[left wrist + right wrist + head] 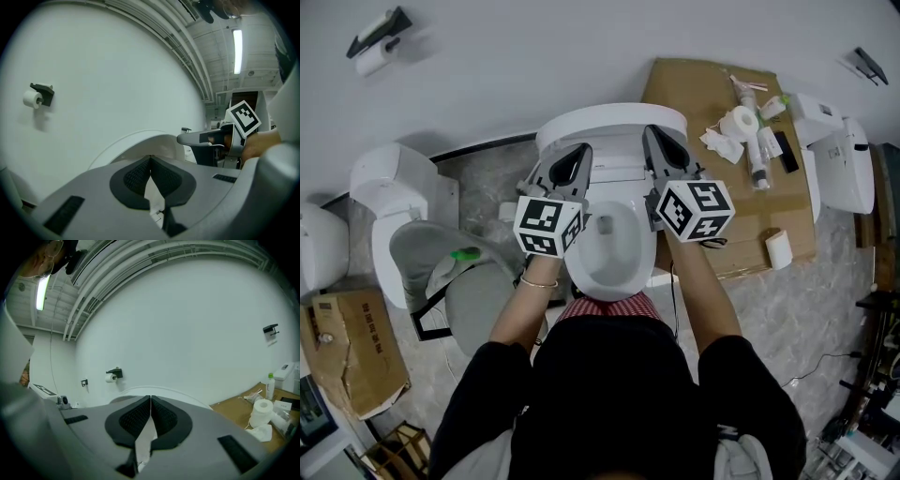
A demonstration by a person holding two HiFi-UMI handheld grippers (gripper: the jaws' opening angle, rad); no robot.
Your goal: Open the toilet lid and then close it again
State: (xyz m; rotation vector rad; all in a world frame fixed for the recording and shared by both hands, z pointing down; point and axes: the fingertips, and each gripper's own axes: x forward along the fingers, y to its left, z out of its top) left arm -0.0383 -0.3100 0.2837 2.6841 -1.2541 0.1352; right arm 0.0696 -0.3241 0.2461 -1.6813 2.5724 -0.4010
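Note:
The white toilet stands in the middle of the head view, its lid (609, 122) raised upright against the wall and the bowl (609, 246) uncovered. My left gripper (580, 152) reaches to the lid's left part and my right gripper (654, 132) to its right part. Each gripper's jaws are shut tip to tip with nothing held. In the left gripper view the left gripper (150, 158) sits just below the lid's rounded top edge (130, 140), and the right gripper (206, 138) shows beside it. The right gripper (150, 398) sits just below the same edge (185, 394).
A second toilet (394, 211) and a grey seat (464, 281) stand at the left, with a cardboard box (352, 347) in front of them. Cardboard (694, 89) on the right carries paper rolls and bottles. Another white toilet (844, 164) stands far right. A paper holder (375, 42) hangs on the wall.

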